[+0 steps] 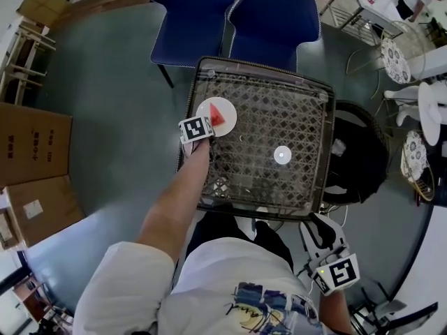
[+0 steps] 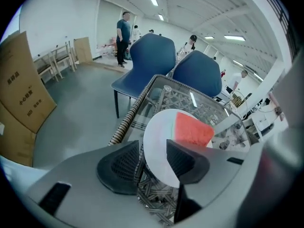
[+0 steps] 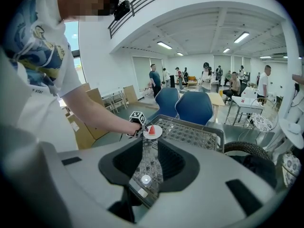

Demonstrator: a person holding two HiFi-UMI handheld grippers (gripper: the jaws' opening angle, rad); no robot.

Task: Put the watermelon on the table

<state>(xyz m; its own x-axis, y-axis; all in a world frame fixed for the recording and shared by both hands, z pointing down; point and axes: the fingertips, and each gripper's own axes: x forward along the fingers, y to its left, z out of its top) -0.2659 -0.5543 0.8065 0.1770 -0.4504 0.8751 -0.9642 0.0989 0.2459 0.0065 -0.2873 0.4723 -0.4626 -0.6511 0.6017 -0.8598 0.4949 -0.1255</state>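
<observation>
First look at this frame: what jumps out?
A red watermelon slice on a white plate stands out at the left of the glass-topped wicker table. The left gripper sits at the plate's rim, jaws open. Two blue chairs stand beyond the table.

Left arm (image 1: 178, 201) outstretched, left gripper (image 2: 153, 159) fingers (image 2: 121, 167) apart; right gripper (image 3: 152, 164) low, seemingly at own side, fingers apart.

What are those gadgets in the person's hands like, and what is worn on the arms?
The left gripper and right gripper each have a grey body and two dark jaws with ribbed pads. Each carries a white cube printed with black square markers. The person wears a white short-sleeved T-shirt with a blue and yellow print; the forearms are bare.
</observation>
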